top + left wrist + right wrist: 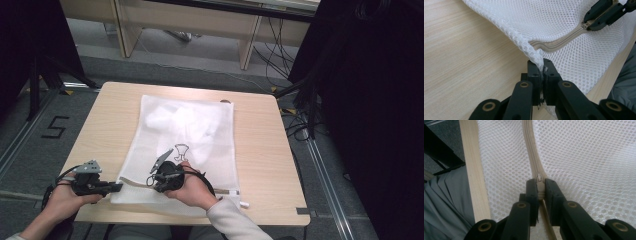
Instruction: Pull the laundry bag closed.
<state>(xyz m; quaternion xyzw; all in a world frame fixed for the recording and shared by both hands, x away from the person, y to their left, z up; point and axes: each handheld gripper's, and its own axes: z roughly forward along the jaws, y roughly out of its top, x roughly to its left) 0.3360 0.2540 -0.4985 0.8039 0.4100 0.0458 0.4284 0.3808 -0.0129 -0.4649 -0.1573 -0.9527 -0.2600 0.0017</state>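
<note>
Mesh laundry bag (187, 145) lies flat on the table (260, 145), limp and light (likely to bunch). Left gripper (541, 72) is clamped on its corner fabric; right gripper (540, 188) is pinched on the zipper pull (538, 178) between its jaws, the sensible handle, with zipper tape (530, 147) running ahead.

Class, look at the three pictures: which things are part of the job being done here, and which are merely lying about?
In the job:
mesh bag, white bundle inside it
zip, slider pinched by right tongs
left tongs, shut on the bag's corner
table under it all

Lying about:
cables on the floor
far desk
floor mark "5"
</note>
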